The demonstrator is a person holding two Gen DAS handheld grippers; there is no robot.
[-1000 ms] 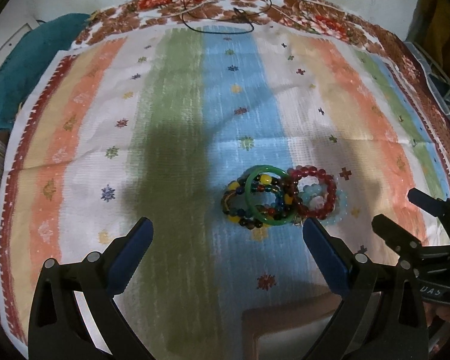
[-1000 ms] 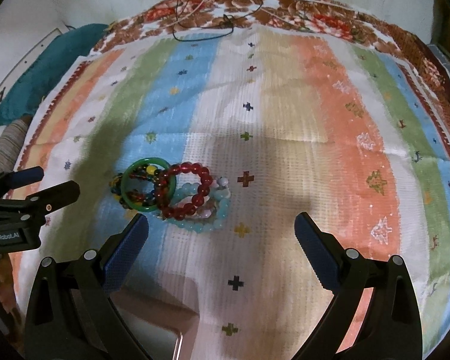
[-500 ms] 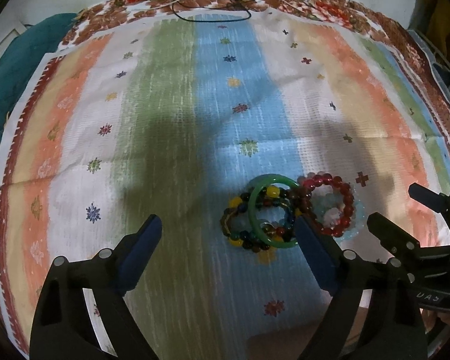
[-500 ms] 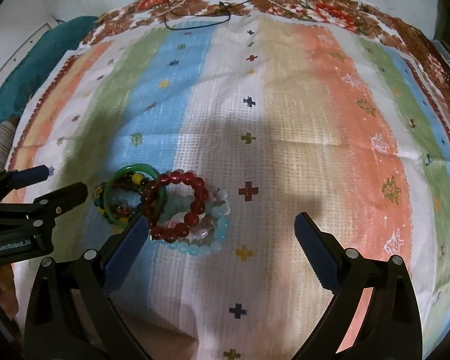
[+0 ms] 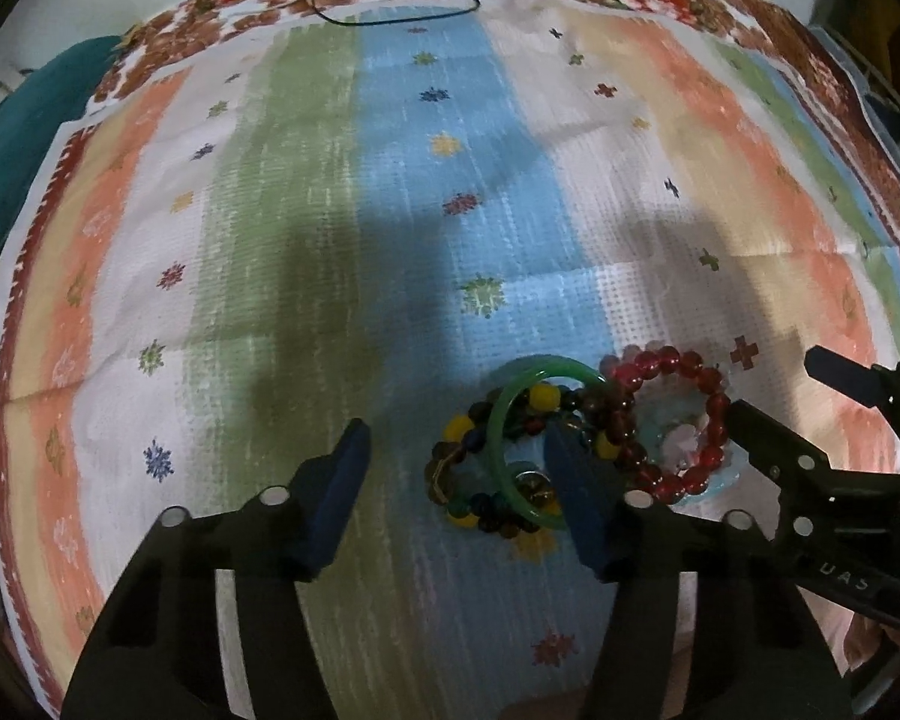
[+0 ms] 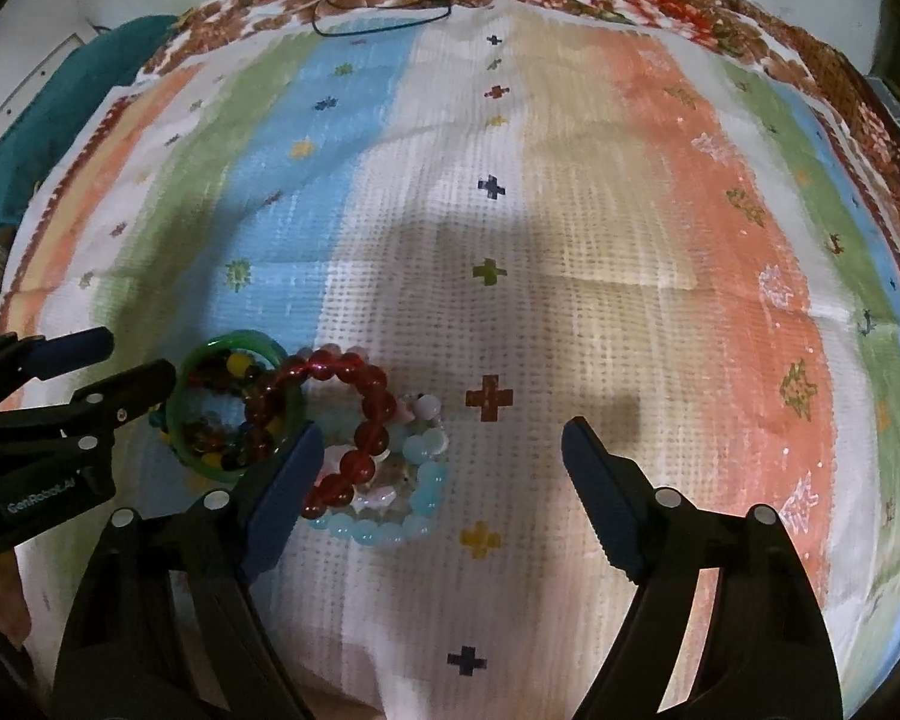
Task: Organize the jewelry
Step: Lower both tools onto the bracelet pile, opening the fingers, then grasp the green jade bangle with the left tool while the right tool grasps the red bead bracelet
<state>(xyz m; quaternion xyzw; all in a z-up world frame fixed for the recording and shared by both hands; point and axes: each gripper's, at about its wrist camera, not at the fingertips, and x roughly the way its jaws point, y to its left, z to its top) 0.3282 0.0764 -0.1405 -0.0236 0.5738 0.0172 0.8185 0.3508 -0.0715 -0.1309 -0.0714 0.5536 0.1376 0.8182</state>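
- Bracelets lie heaped on the striped cloth (image 6: 570,240): green bangle (image 5: 510,414), red beads (image 6: 360,420), pale blue beads (image 6: 426,480).
- Left tool (image 5: 456,492) and right tool (image 6: 438,468), both narrowing, hover spread, pinching nothing.

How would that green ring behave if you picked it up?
The green bangle looks like one smooth, rigid hoop, so it probably keeps its shape. Its glossy surface may be slippery. Lying across the multicolour beaded bracelet, it could drag those beads along.
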